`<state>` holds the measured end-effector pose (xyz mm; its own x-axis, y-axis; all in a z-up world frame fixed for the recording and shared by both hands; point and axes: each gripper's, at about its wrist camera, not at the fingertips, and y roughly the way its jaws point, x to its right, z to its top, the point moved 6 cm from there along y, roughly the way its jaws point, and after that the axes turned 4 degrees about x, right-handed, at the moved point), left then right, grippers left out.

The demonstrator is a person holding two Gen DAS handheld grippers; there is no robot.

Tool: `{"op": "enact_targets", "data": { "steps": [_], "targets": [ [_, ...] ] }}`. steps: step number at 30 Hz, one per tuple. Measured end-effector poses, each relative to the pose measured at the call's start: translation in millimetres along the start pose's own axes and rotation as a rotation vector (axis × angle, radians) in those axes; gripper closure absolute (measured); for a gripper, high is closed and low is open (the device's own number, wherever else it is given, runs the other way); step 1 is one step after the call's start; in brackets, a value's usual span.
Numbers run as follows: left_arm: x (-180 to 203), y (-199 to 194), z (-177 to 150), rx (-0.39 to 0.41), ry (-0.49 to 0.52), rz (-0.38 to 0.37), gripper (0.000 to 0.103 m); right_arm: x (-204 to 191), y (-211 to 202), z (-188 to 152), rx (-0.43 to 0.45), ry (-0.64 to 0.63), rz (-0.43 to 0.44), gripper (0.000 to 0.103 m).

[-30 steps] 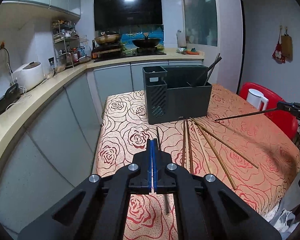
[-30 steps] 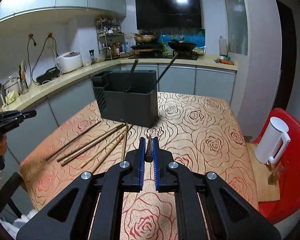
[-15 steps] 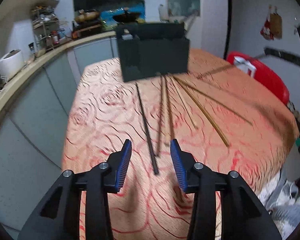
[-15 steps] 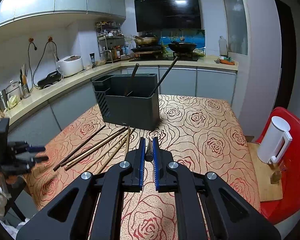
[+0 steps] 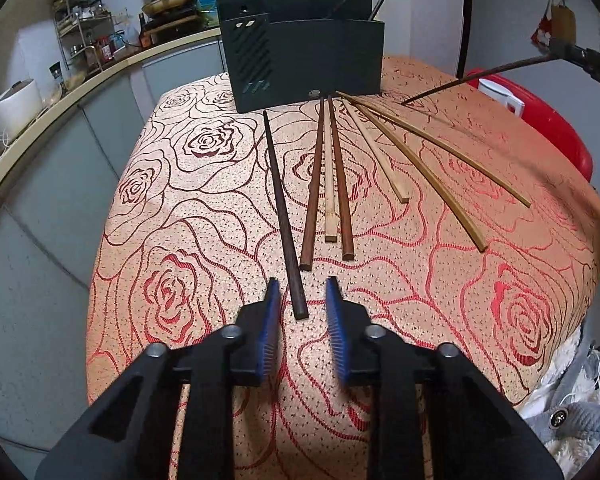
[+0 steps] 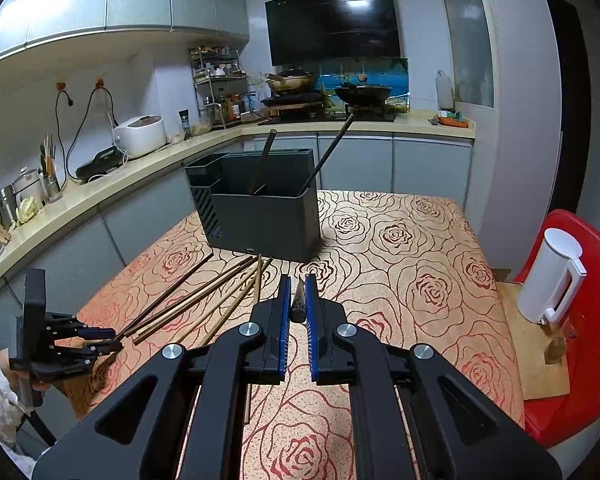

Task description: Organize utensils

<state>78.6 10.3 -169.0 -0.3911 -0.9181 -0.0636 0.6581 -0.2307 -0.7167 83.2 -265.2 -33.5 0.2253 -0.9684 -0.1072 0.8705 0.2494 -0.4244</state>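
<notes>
1. The left gripper (image 5: 300,300) has dropped from above the table to just over the cloth (image 5: 180,240), and its camera now looks steeply down on the row of chopsticks
2. Its jaws were together a second ago, sprang wide half a second ago, and have just been closing again; they now stand narrow, one on each side of the near end of the dark chopstick (image 5: 282,208), with a gap still showing on both sides, so the pads do not yet press on it
3. I judge this to be the closing stroke of a pick: the stick is lined up between the pads, and a little more closing should grip it
4. The right gripper (image 6: 298,300) has not moved; its jaws are clamped on a thin dark stick (image 6: 299,304) whose end pokes out between the pads, and the left view shows that stick (image 5: 472,80) held in the air over the far side of the table
5. The holder (image 5: 304,60) stands at the far end of the cloth, with two dark sticks already leaning in it
6. Six more chopsticks lie fanned beside the dark one: two brown (image 5: 314,184), two pale (image 5: 329,176) and two long bamboo ones (image 5: 420,168), all with their far ends near the holder's foot
7. Most of the work seems left: seven sticks on the cloth, one in the right gripper, two stowed
</notes>
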Motion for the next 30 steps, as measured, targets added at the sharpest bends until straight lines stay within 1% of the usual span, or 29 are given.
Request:
{"op": "enact_targets", "data": {
  "steps": [1,2,7,9,13,16,19,23,27,30],
  "targets": [
    [0.8,0.4,0.3,0.0,-0.002,-0.002,0.089,-0.5,0.0,-0.2,-0.001,0.0,0.0,0.095],
    [1.2,0.2,0.6,0.001,-0.001,0.001,0.094,0.1,-0.5,-0.3,-0.001,0.001,0.001,0.095],
    [-5.1,-1.2,1.9,-0.008,-0.008,0.029,0.096,0.6,0.0,0.4,-0.001,0.011,0.001,0.095],
    [-11.1,-8.8,6.4,0.003,-0.015,0.039,0.096,2.1,-1.0,1.3,0.002,0.017,0.001,0.095],
    [-19.1,-33.7,24.2,0.066,-0.013,0.063,0.096,5.3,-6.0,6.0,0.02,0.035,0.005,0.095],
    [-22.8,-57.6,43.2,0.131,0.0,0.084,0.096,6.9,-10.1,10.7,0.037,0.045,0.013,0.095],
    [-23.5,-81.3,67.3,0.198,0.031,0.108,0.096,7.2,-11.7,19.5,0.055,0.053,0.018,0.095],
    [-24.8,-103.8,95.4,0.267,0.057,0.124,0.096,3.3,-10.4,32.8,0.075,0.05,0.031,0.095],
    [-27.5,-114.5,124.5,0.321,0.07,0.135,0.096,-2.6,-5.0,47.3,0.087,0.039,0.044,0.095],
    [-30.1,-116.8,146.7,0.348,0.07,0.132,0.096,-7.3,0.6,56.9,0.088,0.029,0.051,0.095]
  ]
}}
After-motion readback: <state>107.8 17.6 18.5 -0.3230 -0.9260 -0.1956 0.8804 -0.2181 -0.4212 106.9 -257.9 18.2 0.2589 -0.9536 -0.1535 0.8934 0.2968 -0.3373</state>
